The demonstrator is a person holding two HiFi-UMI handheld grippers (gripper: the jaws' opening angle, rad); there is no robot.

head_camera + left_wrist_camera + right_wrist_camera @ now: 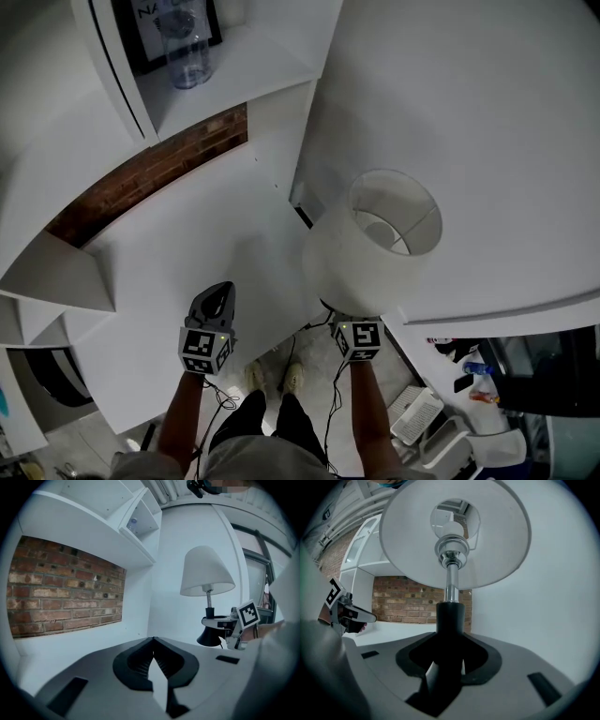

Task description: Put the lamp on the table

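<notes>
Holding white-shade black-stem lamp in right tool | left tool closed, empty | to do: set on white counter

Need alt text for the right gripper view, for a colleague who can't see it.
The right hand-held gripper grips the black stem of a table lamp, its white shade seen from below filling the top. Behind are a brick wall and white shelves; the left hand-held gripper shows at the left edge.

The lamp hangs right of the left tongs — these over the table, brick wall behind.
</notes>
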